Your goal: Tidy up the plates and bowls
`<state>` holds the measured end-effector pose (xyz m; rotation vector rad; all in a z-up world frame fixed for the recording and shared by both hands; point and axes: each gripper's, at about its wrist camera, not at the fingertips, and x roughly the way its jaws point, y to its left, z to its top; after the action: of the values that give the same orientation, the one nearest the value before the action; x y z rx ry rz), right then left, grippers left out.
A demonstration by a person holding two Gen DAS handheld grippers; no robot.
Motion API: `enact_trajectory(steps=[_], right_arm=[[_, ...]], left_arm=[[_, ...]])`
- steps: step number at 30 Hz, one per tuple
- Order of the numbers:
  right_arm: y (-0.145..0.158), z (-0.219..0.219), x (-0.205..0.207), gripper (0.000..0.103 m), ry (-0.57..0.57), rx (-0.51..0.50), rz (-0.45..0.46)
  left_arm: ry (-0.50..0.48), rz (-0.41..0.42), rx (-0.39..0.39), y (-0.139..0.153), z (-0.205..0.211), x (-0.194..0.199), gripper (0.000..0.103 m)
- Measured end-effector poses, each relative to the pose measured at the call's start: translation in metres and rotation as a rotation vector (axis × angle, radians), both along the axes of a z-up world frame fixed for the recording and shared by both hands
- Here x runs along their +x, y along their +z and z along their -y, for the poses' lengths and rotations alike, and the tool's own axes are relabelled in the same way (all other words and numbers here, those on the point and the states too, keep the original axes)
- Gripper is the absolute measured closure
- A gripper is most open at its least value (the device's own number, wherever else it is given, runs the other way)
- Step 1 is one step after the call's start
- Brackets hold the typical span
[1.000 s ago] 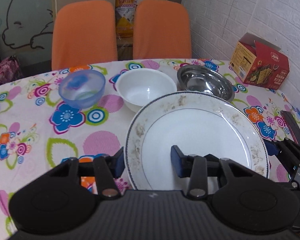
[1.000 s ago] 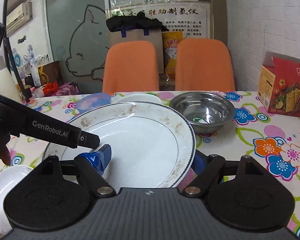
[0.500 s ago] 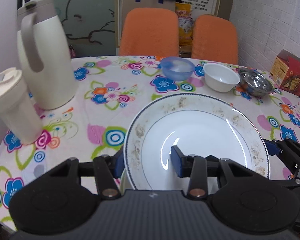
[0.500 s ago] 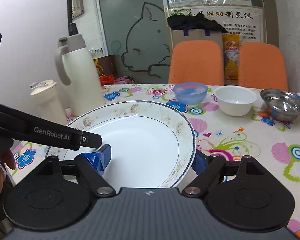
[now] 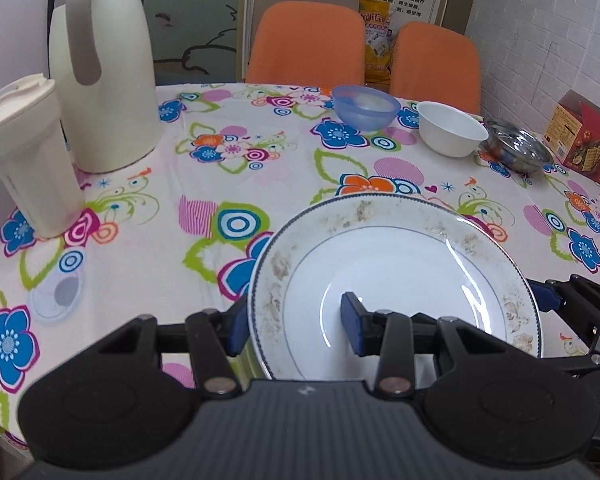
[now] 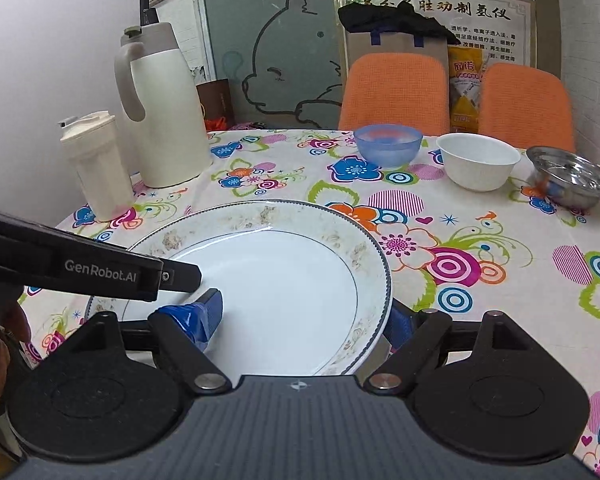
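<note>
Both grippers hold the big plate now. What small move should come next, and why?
Probably lower the plate gently onto the bare tablecloth beneath it: both the left gripper and right gripper clamp its rim, and the bowls sit far off.

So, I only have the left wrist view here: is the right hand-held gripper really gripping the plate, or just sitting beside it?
Observer: Gripping. In the right wrist view the right hand-held gripper straddles the near rim of the plate, one blue pad inside on top, the other outside the rim.
Operator: Any person in shot?
Observer: Only a hand, at that view's left edge, below the black arm of the left hand-held gripper.
</note>
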<state>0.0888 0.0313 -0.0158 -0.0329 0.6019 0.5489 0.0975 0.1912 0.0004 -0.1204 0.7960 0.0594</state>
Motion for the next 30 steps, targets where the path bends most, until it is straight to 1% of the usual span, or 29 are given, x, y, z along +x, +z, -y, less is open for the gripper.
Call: enact_trajectory(steps=[4, 6, 8, 9, 12, 14, 17, 21, 26, 30], right_arm=[[-0.005, 0.002, 0.004, 0.033, 0.014, 0.02, -0.025], [-0.005, 0.003, 0.004, 0.033, 0.017, 0.027, -0.027], [-0.003, 0.006, 0.004, 0.034, 0.006, 0.049, -0.027], [-0.001, 0.008, 0.004, 0.034, 0.0, 0.056, -0.024], [0.004, 0.012, 0.005, 0.033, -0.018, 0.076, -0.018], [0.005, 0.015, 0.005, 0.033, -0.039, 0.068, -0.005], [0.011, 0.024, 0.001, 0.033, -0.058, 0.088, 0.039], [0.02, 0.029, -0.004, 0.033, -0.06, 0.081, 0.076], [0.019, 0.04, -0.004, 0.033, -0.071, 0.106, 0.051], [0.02, 0.052, 0.0, 0.032, -0.119, 0.147, 0.002]], left_arm=[[0.001, 0.0, -0.009, -0.002, -0.003, 0.0, 0.062], [0.007, -0.031, -0.039, -0.009, -0.007, 0.004, 0.062], [0.004, -0.029, -0.071, -0.012, -0.01, 0.004, 0.062], [0.003, -0.019, -0.069, -0.01, -0.01, 0.002, 0.061], [0.0, 0.035, -0.036, 0.0, -0.006, -0.003, 0.047], [-0.004, 0.063, -0.014, 0.008, -0.002, -0.004, 0.044], [-0.001, 0.085, 0.022, 0.015, 0.002, -0.005, 0.042], [-0.007, 0.095, 0.024, 0.019, 0.006, -0.006, 0.04], [-0.015, 0.093, 0.036, 0.02, 0.014, -0.008, 0.039], [-0.02, 0.092, 0.042, 0.021, 0.02, -0.007, 0.038]])
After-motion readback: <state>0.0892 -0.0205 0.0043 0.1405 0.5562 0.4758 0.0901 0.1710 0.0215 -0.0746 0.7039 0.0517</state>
